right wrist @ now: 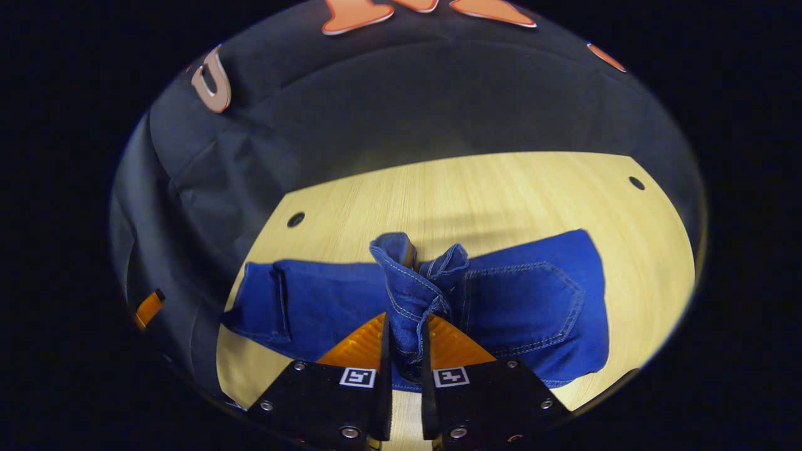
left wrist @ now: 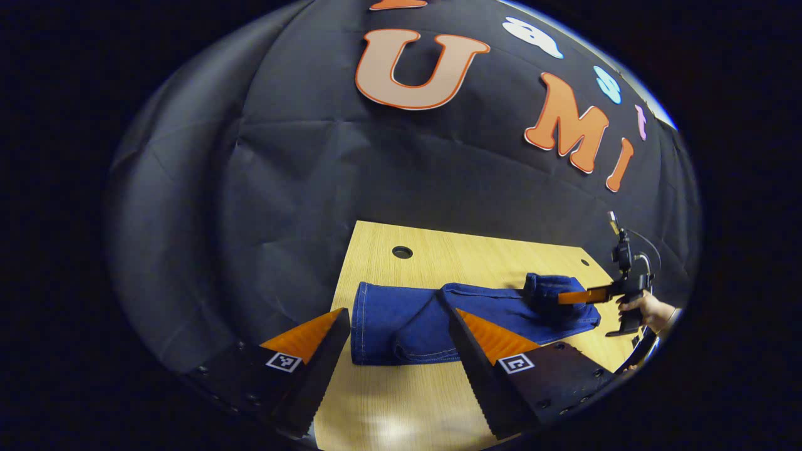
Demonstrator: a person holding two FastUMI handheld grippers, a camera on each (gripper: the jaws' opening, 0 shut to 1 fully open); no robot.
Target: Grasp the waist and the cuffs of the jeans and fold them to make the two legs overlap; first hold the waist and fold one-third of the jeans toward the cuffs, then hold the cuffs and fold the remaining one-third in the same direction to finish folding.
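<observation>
Blue jeans [left wrist: 401,322] lie stretched across the wooden table [left wrist: 476,260], their stitched cuff end nearest my left gripper [left wrist: 393,307]. That gripper stands open just above the cuff end, one finger on each side, holding nothing. In the right gripper view the jeans [right wrist: 539,313] show a back pocket [right wrist: 526,307]. My right gripper [right wrist: 405,326] is shut on a raised bunch of denim [right wrist: 407,282] at the waist end, beside the pocket. The left gripper view shows this right gripper [left wrist: 564,297] farther off with the lifted fabric [left wrist: 548,291], held by a hand [left wrist: 651,310].
The table [right wrist: 501,188] has small round holes [left wrist: 401,252] [right wrist: 296,219] [right wrist: 636,183] near its far corners. Black cloth walls stand close behind and to the left of the table. Bare wood lies in front of and behind the jeans.
</observation>
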